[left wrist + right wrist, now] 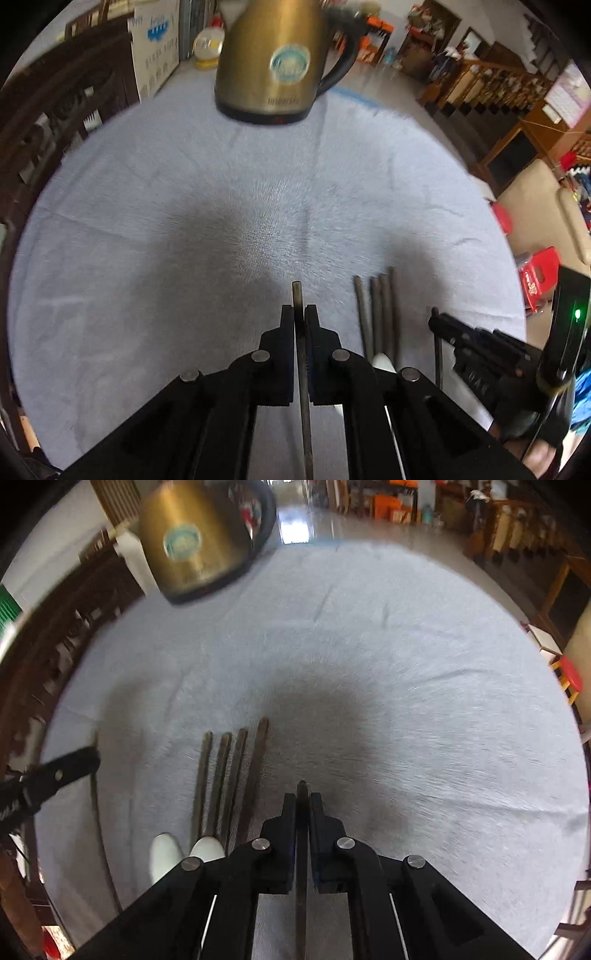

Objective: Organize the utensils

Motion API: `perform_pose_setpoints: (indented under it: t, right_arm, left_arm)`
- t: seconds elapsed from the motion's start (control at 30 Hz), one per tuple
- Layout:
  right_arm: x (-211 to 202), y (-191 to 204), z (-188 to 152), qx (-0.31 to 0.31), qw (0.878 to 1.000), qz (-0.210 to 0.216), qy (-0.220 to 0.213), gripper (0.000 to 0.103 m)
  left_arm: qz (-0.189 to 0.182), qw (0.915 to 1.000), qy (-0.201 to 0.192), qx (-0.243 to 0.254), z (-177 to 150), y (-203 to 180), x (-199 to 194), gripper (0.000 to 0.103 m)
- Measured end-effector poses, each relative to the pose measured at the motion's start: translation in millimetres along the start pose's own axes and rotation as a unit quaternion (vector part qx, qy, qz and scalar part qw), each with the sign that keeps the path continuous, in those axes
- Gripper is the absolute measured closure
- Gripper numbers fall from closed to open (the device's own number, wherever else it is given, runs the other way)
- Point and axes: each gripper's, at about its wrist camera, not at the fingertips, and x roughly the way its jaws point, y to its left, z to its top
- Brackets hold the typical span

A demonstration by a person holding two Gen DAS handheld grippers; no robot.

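Observation:
My left gripper is shut on a dark chopstick whose end pokes out past the fingertips, above the grey cloth. My right gripper is shut on another dark chopstick. Several dark chopsticks lie side by side on the cloth, left of my right gripper; they also show in the left wrist view, right of my left gripper. Two white spoon ends lie near them. The right gripper shows in the left wrist view, the left gripper in the right wrist view.
A brass electric kettle with a black handle stands at the far side of the grey cloth; it also shows in the right wrist view. Dark carved wooden furniture borders the left. Boxes stand behind the table.

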Motion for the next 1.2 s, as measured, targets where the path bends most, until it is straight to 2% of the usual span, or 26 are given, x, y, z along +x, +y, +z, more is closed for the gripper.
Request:
perform_pose_setpoints:
  t: [0.1, 0.2, 0.27, 0.33, 0.47, 0.57, 0.67, 0.77, 0.83, 0.93, 1.07, 1.2]
  right_arm:
    - [-48.1, -12.1, -14.7, 0.007, 0.998, 0.040, -0.055, 0.096]
    - [-115.8, -19.0, -46.6, 0.011, 0.989, 0.067, -0.134, 0.096]
    - [-144.2, -11.1, -63.9, 0.017, 0.981, 0.066, -0.182, 0.096]
    - [-170.2, -0.2, -79.0, 0.021, 0.972, 0.061, -0.227, 0.096]
    - [-220.3, 12.1, -129.2, 0.032, 0.943, 0.043, -0.327, 0.096]
    - [-252.7, 23.6, -159.8, 0.040, 0.924, 0.035, -0.380, 0.096]
    - [-284.9, 31.4, -176.8, 0.040, 0.903, 0.029, -0.428, 0.096]
    - [-319.4, 38.4, -189.7, 0.044, 0.878, 0.045, -0.475, 0.096]
    - [-335.3, 42.9, -197.6, 0.044, 0.866, 0.059, -0.495, 0.096]
    - [-349.9, 52.1, -199.8, 0.040, 0.859, 0.082, -0.503, 0.096]
    - [-359.2, 64.1, -210.7, 0.023, 0.861, 0.088, -0.500, 0.096]
    - [-346.7, 77.3, -216.0, 0.003, 0.875, 0.082, -0.477, 0.096]
  left_arm:
    - [-0.004, 0.9986, -0.051, 0.017, -13.5, -12.1, -38.7, 0.098]
    - [-0.011, 0.9922, -0.120, 0.033, -37.7, -20.5, -94.3, 0.098]
    - [-0.005, 0.9837, -0.174, 0.047, -58.2, -30.4, -129.9, 0.098]
    - [0.000, 0.9765, -0.209, 0.052, -75.0, -32.5, -154.6, 0.098]
    - [0.012, 0.9619, -0.270, 0.043, -106.8, -34.6, -189.4, 0.098]
    - [0.014, 0.9509, -0.308, 0.031, -130.7, -33.1, -217.4, 0.098]
    - [0.005, 0.9420, -0.334, 0.034, -138.8, -36.4, -236.9, 0.098]
    - [-0.008, 0.9359, -0.351, 0.035, -150.5, -38.7, -260.1, 0.098]
    - [-0.017, 0.9321, -0.360, 0.034, -157.0, -41.0, -271.6, 0.098]
    - [-0.038, 0.9268, -0.372, 0.036, -165.9, -43.8, -291.4, 0.098]
    - [-0.061, 0.9245, -0.374, 0.042, -176.4, -49.1, -301.9, 0.098]
    - [-0.063, 0.9290, -0.361, 0.052, -184.1, -59.1, -293.1, 0.098]
